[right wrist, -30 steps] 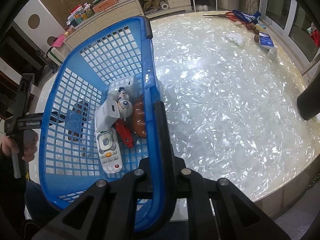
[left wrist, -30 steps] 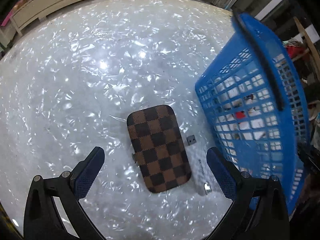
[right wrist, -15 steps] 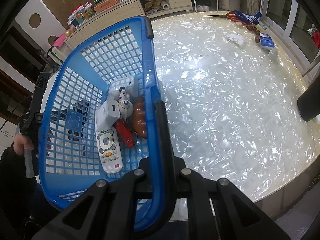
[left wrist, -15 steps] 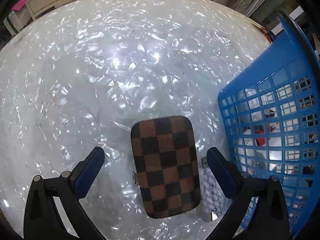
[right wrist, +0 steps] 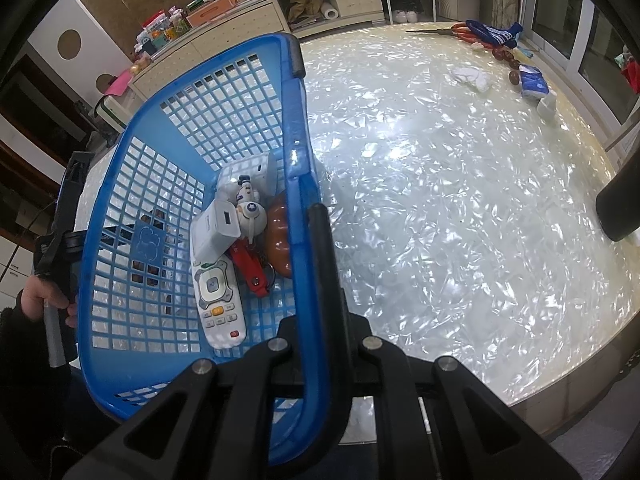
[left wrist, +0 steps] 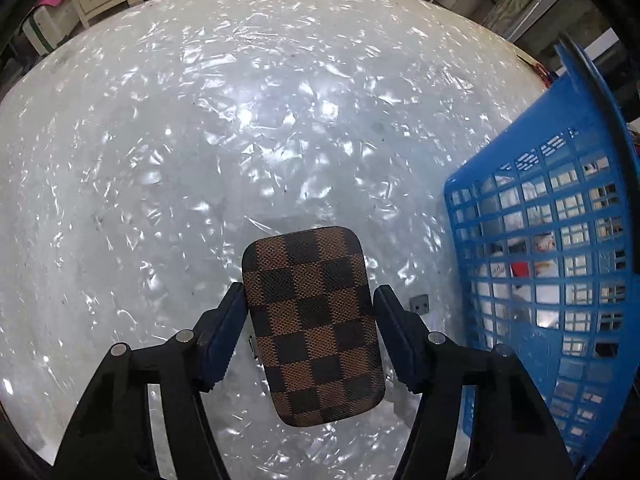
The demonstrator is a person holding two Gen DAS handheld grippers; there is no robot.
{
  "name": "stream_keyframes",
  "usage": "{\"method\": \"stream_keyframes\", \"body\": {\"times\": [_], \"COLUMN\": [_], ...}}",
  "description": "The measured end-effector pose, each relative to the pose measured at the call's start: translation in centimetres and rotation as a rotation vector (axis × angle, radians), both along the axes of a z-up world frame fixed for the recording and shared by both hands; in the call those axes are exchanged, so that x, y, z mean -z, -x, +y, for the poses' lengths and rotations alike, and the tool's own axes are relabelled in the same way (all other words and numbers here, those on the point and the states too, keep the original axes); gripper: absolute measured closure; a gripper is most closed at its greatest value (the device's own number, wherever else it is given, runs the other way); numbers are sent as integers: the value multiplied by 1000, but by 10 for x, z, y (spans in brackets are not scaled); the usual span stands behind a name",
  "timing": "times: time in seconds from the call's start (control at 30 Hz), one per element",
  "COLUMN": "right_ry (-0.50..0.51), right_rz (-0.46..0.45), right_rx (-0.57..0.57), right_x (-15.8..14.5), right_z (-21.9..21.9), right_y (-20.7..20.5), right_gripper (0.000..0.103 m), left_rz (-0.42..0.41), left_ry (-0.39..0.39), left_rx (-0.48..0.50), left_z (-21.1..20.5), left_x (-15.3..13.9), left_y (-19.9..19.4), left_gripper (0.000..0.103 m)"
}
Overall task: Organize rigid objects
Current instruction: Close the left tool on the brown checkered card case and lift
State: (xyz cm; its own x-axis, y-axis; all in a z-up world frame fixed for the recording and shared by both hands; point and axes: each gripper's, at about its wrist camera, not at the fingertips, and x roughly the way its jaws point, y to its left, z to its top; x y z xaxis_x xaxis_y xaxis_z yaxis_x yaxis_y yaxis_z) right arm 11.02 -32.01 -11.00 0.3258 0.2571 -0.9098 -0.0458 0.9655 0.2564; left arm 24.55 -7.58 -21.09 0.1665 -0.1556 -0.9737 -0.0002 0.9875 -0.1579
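Observation:
A brown checkered case (left wrist: 312, 320) lies on the white pearly table. My left gripper (left wrist: 308, 308) is shut on it, one blue pad on each long side. My right gripper (right wrist: 320, 264) is shut on the rim of a blue plastic basket (right wrist: 132, 216) and holds it tilted. The basket also shows at the right of the left wrist view (left wrist: 560, 280). Inside it lie a white remote (right wrist: 218, 304), a white charger (right wrist: 216, 230), a small astronaut figure (right wrist: 250, 208), a red tool (right wrist: 250, 268) and a brown rounded object (right wrist: 280, 236).
A small grey square piece (left wrist: 419, 304) lies on the table between the case and the basket. At the table's far right edge lie scissors (right wrist: 456, 32), a blue sock (right wrist: 494, 34), a tissue pack (right wrist: 534, 82) and white bits. A black cylinder (right wrist: 620, 204) stands at the right.
My left gripper moved forward over the checkered case and closed on its sides. The basket stays held in my right gripper, nearly unmoved.

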Motion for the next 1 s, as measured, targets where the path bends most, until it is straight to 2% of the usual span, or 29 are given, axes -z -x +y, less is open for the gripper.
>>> {"method": "stream_keyframes", "body": {"times": [0.2, 0.33, 0.53, 0.67, 1.0], "right_ry": [3, 6, 12, 20, 28], "right_rz": [1, 0, 3, 3, 6], "right_rx": [0, -1, -1, 2, 8], "right_x": [0, 0, 0, -1, -2], "right_z": [0, 0, 0, 1, 3], "right_y": [0, 0, 0, 1, 2], "right_gripper": [96, 96, 96, 96, 96], "left_rz": [-16, -56, -138, -197, -320], "left_ry": [1, -31, -50, -98, -100], "left_rx": [4, 25, 76, 120, 182], "left_z": [6, 10, 16, 14, 14], "left_x": [-9, -24, -59, -82, -134], "left_y": [14, 25, 34, 43, 55], "left_gripper": [35, 36, 36, 37, 37]}}
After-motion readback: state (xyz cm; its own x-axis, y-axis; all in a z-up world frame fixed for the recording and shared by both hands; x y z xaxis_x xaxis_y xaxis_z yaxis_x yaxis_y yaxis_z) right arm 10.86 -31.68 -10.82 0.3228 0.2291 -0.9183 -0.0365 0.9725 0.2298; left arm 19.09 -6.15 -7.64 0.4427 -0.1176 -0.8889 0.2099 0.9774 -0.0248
